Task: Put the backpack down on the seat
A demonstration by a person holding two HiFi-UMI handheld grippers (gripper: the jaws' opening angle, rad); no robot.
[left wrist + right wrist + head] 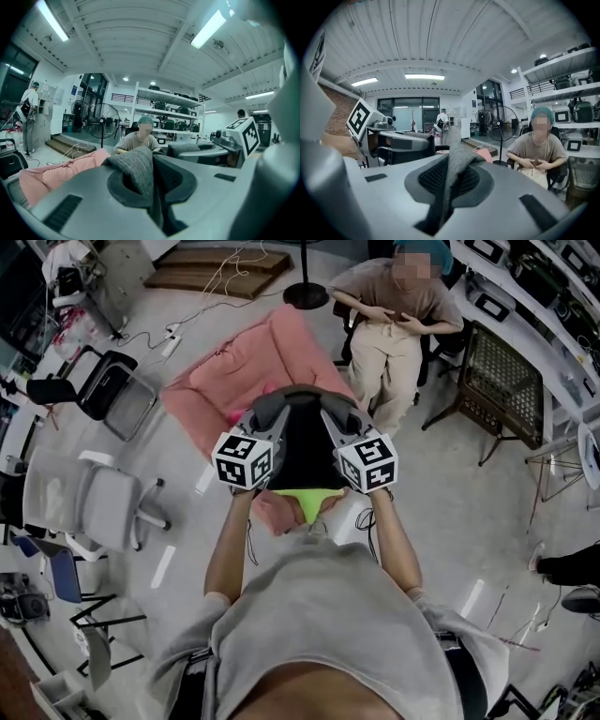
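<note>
Floor (pixel 187 549) open left of pink seat (pixel 234 381); seated person (pixel 398 324) at its right edge.
Left gripper (pixel 270 414), right gripper (pixel 339 416) clamped on grey strap (pixel 138 168), shown only in gripper views; backpack (pixel 302 451) hangs between them over seat's near edge.

Arms stretched forward together — left claw (pixel 274 413) and right claw (pixel 339 416) both clamped tight
</note>
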